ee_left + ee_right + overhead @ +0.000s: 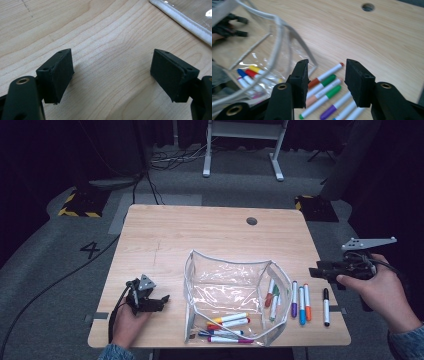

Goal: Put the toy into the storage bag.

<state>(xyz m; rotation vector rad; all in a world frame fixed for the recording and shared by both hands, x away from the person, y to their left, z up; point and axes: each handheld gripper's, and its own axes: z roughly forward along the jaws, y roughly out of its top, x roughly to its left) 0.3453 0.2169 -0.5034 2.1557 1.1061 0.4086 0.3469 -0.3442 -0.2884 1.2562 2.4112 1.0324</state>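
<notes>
Markers are the business here: four of them (yellow, red, blue, pink) [227, 326] already lie inside the clear zip pouch [200, 275] at the lower middle of the high view, and the rest sit in a loose row just to its right, an orange and two green-capped markers [272, 296] tucked against the pouch's right wall, then purple [294, 298], blue [301, 305], orange [307, 302], and a black marker [326, 306] a little apart at the end.

The right claw [314, 271] hovers above the right edge of the wooden surface [210, 227], jaws parted and holding nothing; in the right gripper view it looks down on the markers nearest the pouch. The left claw [161, 302] rests low on the surface at the lower left, also spread wide and empty, with the pouch's white rim [183, 21] near it in the upper right corner of the left gripper view.

The step in hand looks like picking the next marker. Best to take one from the open side of the row, where no neighbour touches it, with the jaws set across the barrel near its middle so it stays level. The pouch is soft and stands open (its rim sags), so the left claw could steady that rim while the marker is lowered in lengthwise.
</notes>
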